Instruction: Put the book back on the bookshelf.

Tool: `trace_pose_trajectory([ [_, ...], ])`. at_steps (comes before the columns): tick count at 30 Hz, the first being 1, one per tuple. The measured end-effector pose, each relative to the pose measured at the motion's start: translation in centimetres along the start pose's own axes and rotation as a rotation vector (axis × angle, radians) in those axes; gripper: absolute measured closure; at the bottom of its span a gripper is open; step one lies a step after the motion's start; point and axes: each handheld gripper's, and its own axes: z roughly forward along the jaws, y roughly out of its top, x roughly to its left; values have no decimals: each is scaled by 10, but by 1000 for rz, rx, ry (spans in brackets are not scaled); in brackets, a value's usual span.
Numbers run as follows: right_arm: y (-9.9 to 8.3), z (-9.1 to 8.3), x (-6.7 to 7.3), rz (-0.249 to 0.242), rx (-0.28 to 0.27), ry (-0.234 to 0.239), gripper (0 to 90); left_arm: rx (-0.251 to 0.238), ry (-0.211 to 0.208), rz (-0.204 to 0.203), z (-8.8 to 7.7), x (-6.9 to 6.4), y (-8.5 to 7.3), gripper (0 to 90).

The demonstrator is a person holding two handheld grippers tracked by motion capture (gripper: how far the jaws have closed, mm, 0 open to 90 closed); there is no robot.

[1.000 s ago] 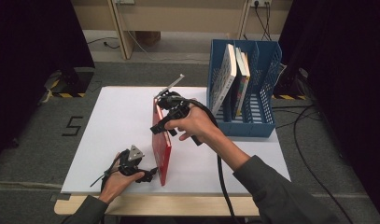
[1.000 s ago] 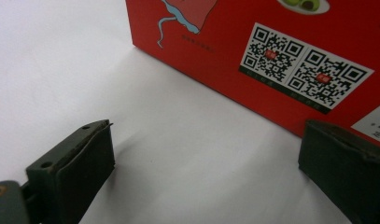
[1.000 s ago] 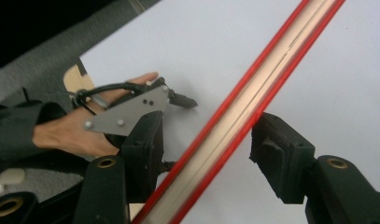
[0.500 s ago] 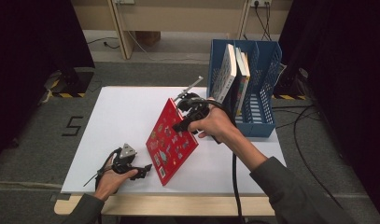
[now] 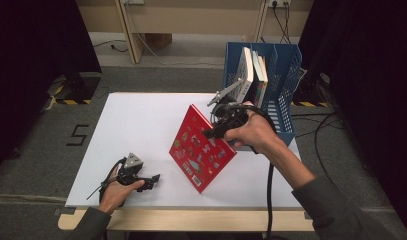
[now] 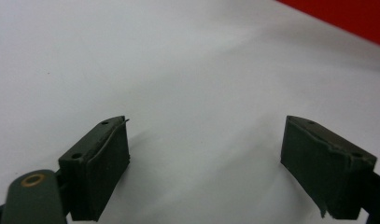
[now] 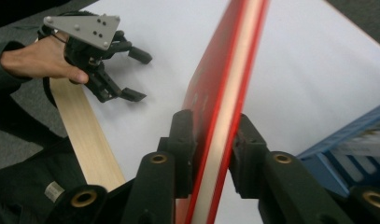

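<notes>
Red thin hardcover book [image 5: 202, 148]: clamped at its edge, tilted, by right gripper [image 5: 214, 131] fingers just closing.
Left gripper [image 5: 152, 180]: fingers parted, nothing held, on white tabletop [image 5: 136, 125].

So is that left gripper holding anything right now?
No, the left gripper stands open over the bare white table, with nothing between its jaws.

Even overhead light renders the white surface [image 5: 141, 125] bright; the room at both sides is dark. Soft shadows lie beneath the fingers [image 6: 99, 163] in the left gripper view. The red book [image 7: 225, 93] appears motion-blurred in the right gripper view.
</notes>
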Motion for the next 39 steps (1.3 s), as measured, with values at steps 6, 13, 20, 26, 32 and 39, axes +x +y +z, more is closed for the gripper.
trace_pose_trajectory([
  [6,-14,-20,-5,-9,12,-58,792,1,0,2,1,0,0,139],
  [13,-19,-20,-16,16,37,-96,790,4,-1,6,1,-1,0,124],
  [20,-13,-16,-18,11,85,-128,775,5,-2,13,1,-1,0,119],
  [26,-16,-13,-22,29,96,-136,767,7,1,20,2,-2,0,110],
  [32,-18,-10,-28,58,100,-124,764,8,0,23,2,-3,0,95],
  [39,-19,-1,-34,83,131,-111,758,8,0,25,2,-3,0,93],
])
